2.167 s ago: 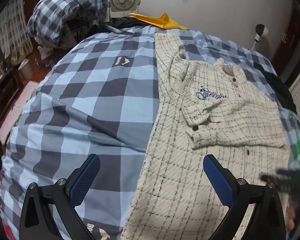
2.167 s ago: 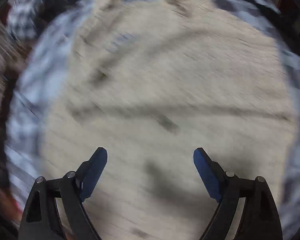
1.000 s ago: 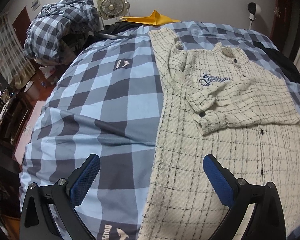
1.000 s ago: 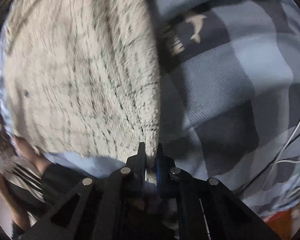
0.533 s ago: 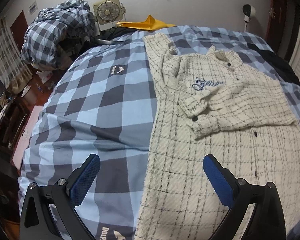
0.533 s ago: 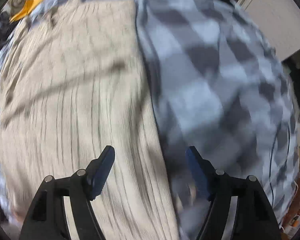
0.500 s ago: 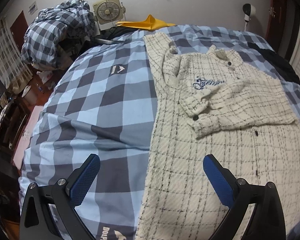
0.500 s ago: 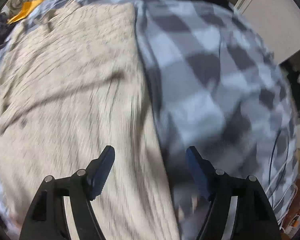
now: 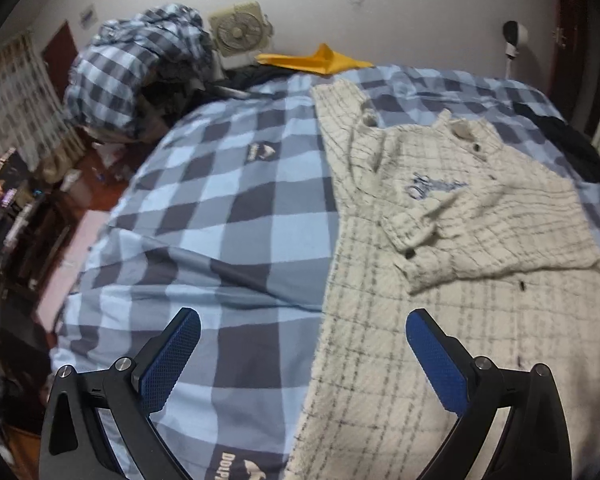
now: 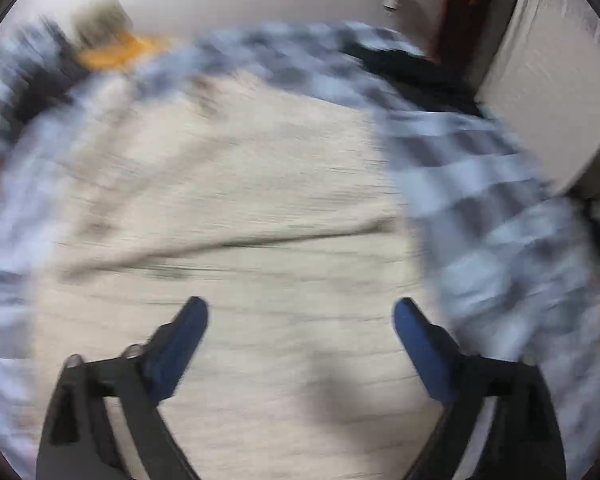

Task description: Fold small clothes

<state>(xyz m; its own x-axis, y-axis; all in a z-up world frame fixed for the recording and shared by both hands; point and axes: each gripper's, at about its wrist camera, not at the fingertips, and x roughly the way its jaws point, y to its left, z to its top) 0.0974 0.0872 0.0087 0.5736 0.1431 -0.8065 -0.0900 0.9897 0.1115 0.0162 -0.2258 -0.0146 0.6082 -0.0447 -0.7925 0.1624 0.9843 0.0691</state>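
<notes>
One cream plaid shirt [image 9: 440, 280] flat, sleeve folded across; left gripper [image 9: 302, 344] and right gripper [image 10: 300, 336] wide apart, empty.

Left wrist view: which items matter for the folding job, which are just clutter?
Job:
- cream plaid shirt, spread on the checked bedspread, one sleeve folded across its front
- left gripper, open over the shirt's edge

Clutter:
- bundled checked bedding
- box fan
- yellow cloth
- black garment
</notes>
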